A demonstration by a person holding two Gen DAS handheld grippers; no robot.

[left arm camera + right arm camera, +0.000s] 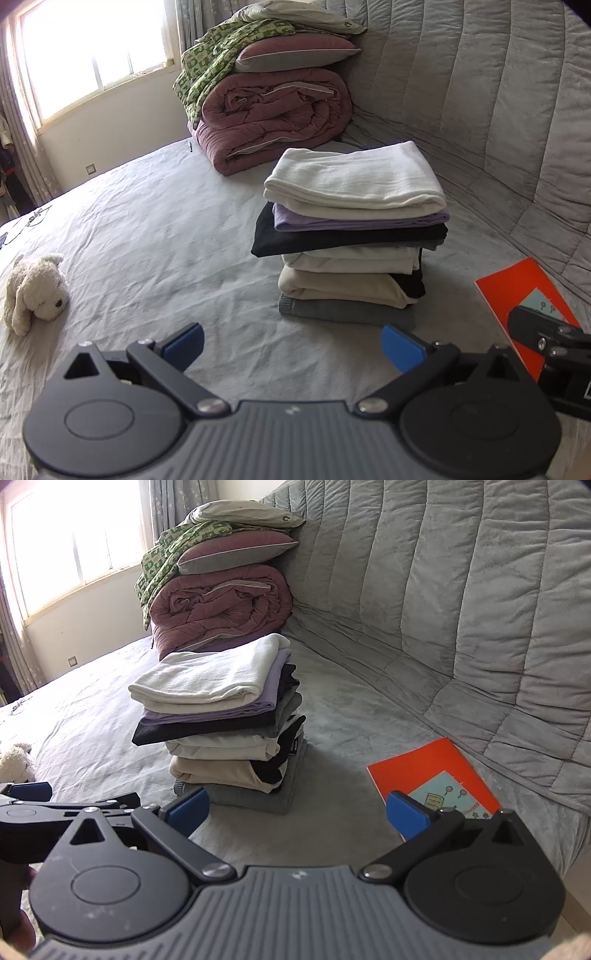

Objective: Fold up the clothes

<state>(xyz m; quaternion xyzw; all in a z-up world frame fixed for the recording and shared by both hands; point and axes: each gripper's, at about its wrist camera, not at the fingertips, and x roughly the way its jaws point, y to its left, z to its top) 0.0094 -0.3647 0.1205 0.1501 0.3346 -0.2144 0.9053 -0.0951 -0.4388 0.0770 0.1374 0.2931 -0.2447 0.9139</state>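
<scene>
Hovering above the grey bed sheet (147,229), the left gripper (293,345) has its two blue-padded fingers spread wide and holds nothing. The right gripper (299,810) is the same: fingers spread apart, nothing between them. The two are side by side; part of the right one shows at the right edge of the left wrist view, and one blue pad of the left one shows at the left edge of the right wrist view.

Just ahead of both stands the stack of folded clothes (351,236) on the bed. From top to bottom I can see a white piece (354,177), a lilac piece (354,221), a black piece (332,240), another white or pale one, a beige one and a grey knitted one (343,312) at the bottom. A dark garment is pushed between the lower layers, but its shape is hard to make out.

Right of the stack, an orange book (432,775) lies flat on the bed near the quilted grey backrest (461,590); the right gripper hides its near corner. Behind the stack is a rolled dusty-pink quilt (273,118) with a pillow, a green patterned cloth (210,59) and a pale pillow on top. A white plush dog (35,291) lies on the sheet far to the left, well apart from the stack. The window (92,51) is too bright to see through. A fingertip shows, cut off, at the lower left corner of the right wrist view.
</scene>
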